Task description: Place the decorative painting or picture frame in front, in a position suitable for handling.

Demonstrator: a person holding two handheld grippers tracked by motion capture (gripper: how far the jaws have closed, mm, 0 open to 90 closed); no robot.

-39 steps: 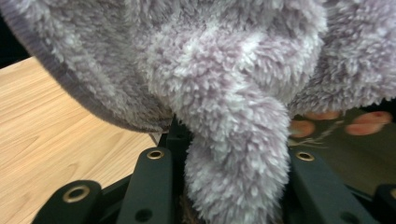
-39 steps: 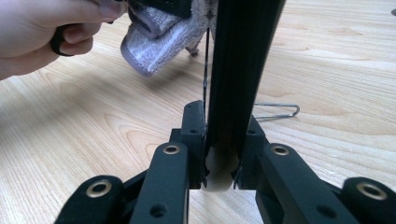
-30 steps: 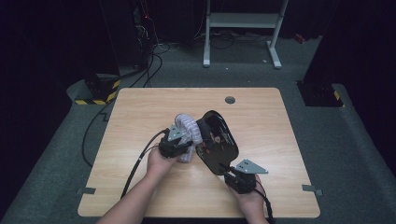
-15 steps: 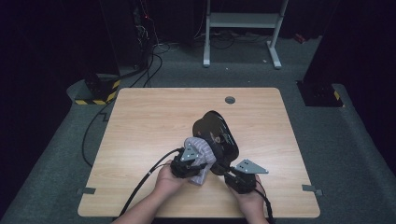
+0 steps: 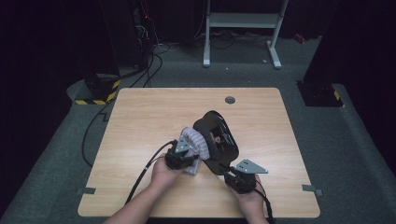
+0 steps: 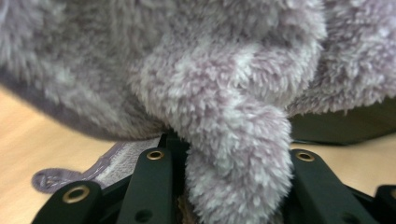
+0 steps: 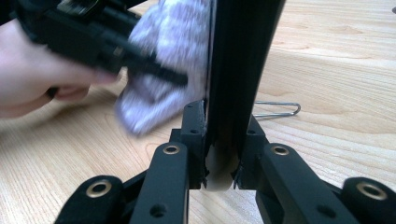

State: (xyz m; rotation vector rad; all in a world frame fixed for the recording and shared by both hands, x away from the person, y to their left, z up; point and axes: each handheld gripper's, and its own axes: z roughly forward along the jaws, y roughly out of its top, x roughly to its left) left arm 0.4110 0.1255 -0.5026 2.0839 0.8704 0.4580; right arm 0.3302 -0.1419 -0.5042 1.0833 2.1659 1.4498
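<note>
In the high view, the left gripper (image 5: 183, 156) holds the fluffy grey cloth (image 5: 196, 142) against the left side of the black pan (image 5: 217, 140), which stands tilted on the table (image 5: 140, 116); half a second before, the cloth was lower and nearer to the person. The right gripper (image 5: 236, 177) has stayed at the pan's near edge. In the left gripper view, the fingers are closed on a fold of cloth (image 6: 233, 154). In the right gripper view, the fingers clamp the pan's edge (image 7: 233, 70) narrowly, with the cloth (image 7: 163, 60) beside it.
</note>
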